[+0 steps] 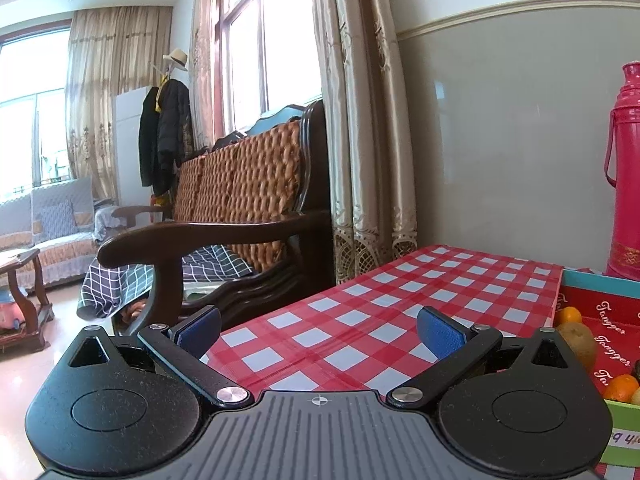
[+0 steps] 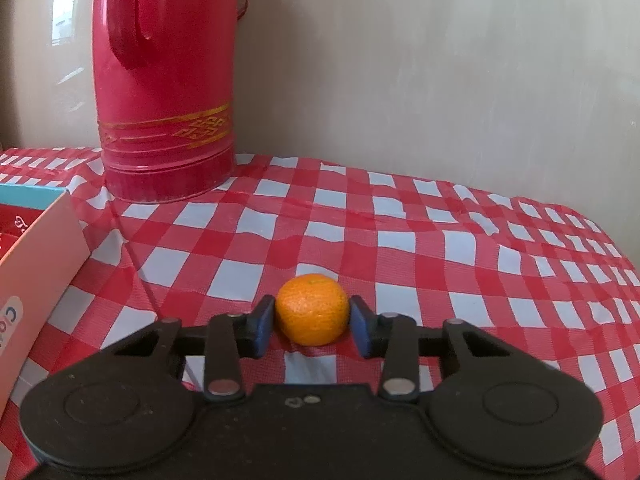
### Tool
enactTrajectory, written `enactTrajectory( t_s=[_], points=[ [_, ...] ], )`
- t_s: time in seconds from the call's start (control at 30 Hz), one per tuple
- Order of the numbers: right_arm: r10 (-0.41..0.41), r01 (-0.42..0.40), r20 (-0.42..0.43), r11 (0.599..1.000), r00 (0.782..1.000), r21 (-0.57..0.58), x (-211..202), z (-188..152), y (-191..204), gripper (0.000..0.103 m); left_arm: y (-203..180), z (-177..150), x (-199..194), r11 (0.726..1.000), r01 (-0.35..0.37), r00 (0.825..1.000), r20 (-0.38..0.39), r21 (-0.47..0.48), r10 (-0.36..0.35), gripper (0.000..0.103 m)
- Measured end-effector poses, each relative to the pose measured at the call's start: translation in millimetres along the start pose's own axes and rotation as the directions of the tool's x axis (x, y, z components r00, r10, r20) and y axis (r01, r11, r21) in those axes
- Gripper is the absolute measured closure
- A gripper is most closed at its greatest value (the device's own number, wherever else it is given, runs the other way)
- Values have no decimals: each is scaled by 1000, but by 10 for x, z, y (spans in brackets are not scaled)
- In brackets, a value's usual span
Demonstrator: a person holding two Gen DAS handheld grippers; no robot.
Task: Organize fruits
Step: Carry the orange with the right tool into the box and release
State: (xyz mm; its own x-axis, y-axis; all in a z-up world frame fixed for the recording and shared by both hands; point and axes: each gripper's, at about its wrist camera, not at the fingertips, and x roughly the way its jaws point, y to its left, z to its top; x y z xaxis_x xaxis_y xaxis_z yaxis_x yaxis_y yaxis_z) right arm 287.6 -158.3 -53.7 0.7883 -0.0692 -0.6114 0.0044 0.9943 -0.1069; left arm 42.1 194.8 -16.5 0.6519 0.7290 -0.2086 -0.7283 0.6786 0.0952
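In the right wrist view a small orange tangerine (image 2: 312, 309) sits on the red-and-white checked tablecloth (image 2: 440, 248). My right gripper (image 2: 312, 326) has its two blue pads on either side of the tangerine, touching or nearly touching it. My left gripper (image 1: 319, 330) is open and empty above the tablecloth (image 1: 360, 320). At the right edge of the left wrist view an open box (image 1: 608, 312) holds tangerines (image 1: 569, 315), a brown kiwi (image 1: 580, 342) and another orange fruit (image 1: 622, 388).
A tall red thermos (image 2: 164, 80) stands at the back by the wall; it also shows in the left wrist view (image 1: 626, 172). The box's side (image 2: 36, 280) is at the left of the right wrist view. A wooden wicker-backed bench (image 1: 240, 208) stands beyond the table's left end.
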Motion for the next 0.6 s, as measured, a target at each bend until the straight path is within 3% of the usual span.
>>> enactTrajectory(
  t_s=[0.37,0.6],
  points=[
    [30,-29,62,999,998,-17,-317,-10,47,72,-30,-10,-26,1000,0,1000,6,6,0,0],
    [133,-127,137,990,982,-54,-642,-17,224,72,11,-24,-15,1000,-10,1000,-9,0,10,0]
  ],
)
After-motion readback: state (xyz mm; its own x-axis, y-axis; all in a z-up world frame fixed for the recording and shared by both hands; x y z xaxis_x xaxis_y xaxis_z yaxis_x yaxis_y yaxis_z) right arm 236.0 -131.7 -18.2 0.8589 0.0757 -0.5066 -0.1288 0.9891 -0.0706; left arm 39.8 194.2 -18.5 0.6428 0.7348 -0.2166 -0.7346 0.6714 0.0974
